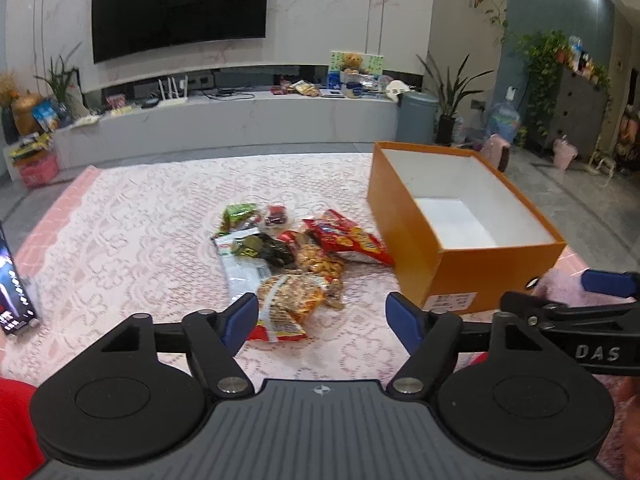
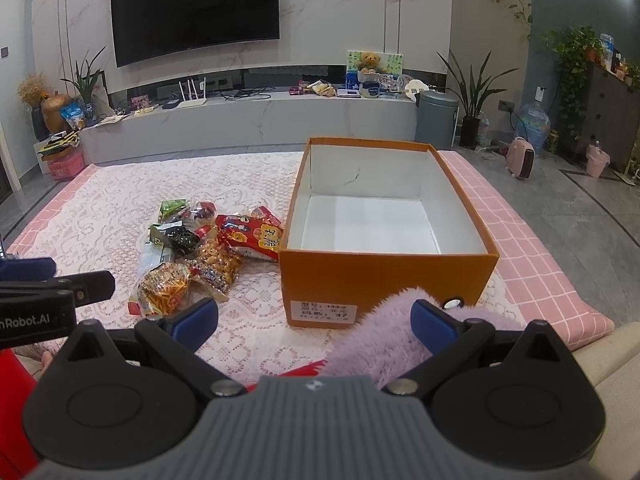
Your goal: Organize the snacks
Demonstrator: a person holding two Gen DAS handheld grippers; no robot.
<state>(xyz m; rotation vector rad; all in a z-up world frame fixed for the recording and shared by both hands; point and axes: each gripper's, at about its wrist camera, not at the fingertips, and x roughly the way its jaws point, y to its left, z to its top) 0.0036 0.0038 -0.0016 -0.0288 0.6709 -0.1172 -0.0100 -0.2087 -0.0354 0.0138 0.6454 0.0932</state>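
A pile of snack packets [image 1: 288,256] lies on the lace-covered table, also in the right wrist view [image 2: 200,256]. It holds a red bag [image 1: 348,240], an orange packet [image 1: 288,304], a green packet [image 1: 238,216] and a dark one [image 1: 264,250]. An empty orange box [image 1: 460,268] with a white inside stands to the right of the pile, also in the right wrist view [image 2: 384,280]. My left gripper [image 1: 322,316] is open and empty, just in front of the orange packet. My right gripper [image 2: 314,320] is open and empty, in front of the box.
A phone [image 1: 12,288] stands at the table's left edge. A purple fluffy sleeve [image 2: 384,336] lies by the right gripper. The pink table edge [image 2: 560,280] is to the right of the box. Beyond are a TV, a low cabinet and plants.
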